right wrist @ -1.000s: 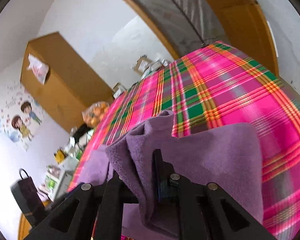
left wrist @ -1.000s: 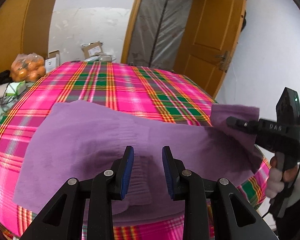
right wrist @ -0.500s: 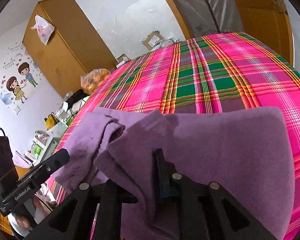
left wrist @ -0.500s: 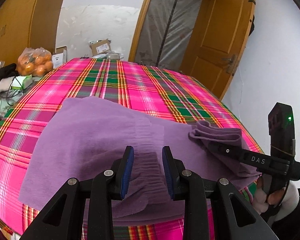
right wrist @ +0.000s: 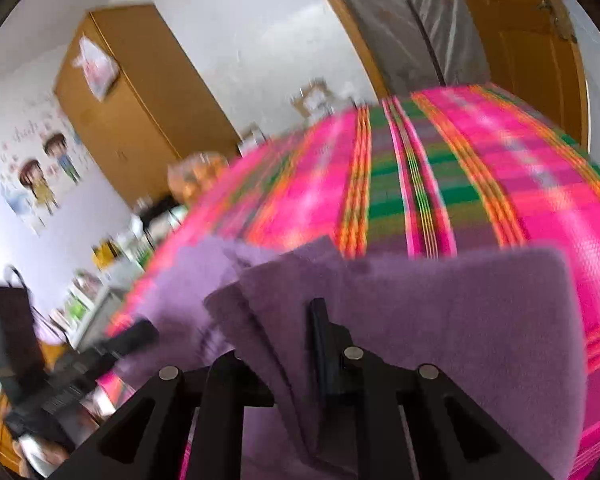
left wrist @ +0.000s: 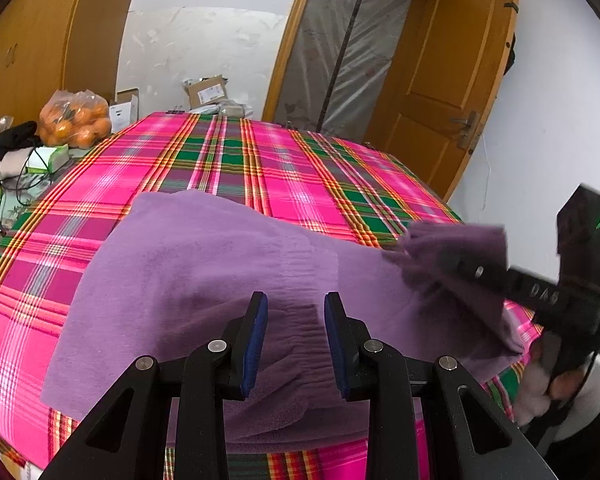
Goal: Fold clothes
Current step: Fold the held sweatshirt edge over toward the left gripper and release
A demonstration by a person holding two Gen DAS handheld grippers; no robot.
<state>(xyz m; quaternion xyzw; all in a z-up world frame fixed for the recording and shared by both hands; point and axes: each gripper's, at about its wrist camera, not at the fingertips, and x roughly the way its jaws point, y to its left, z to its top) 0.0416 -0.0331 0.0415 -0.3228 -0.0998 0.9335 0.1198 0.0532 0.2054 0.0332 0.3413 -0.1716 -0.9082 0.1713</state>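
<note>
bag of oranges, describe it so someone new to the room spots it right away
Start at the table under the pink plaid cloth and go to its far left corner, before the wooden wardrobe. The bag of oranges sits there: clear plastic bulging with orange fruit, unlike the cardboard boxes nearby.

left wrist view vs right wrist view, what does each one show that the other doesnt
Only the left wrist view shows the left gripper with its blue pads apart over the gathered waistband, and the open wooden door.

Only the right wrist view shows the cartoon wall stickers and the right gripper close up, with folds of cloth pinched between its fingers.

Both show the purple garment on the pink plaid tablecloth, the bag of oranges and the wooden wardrobe.
</note>
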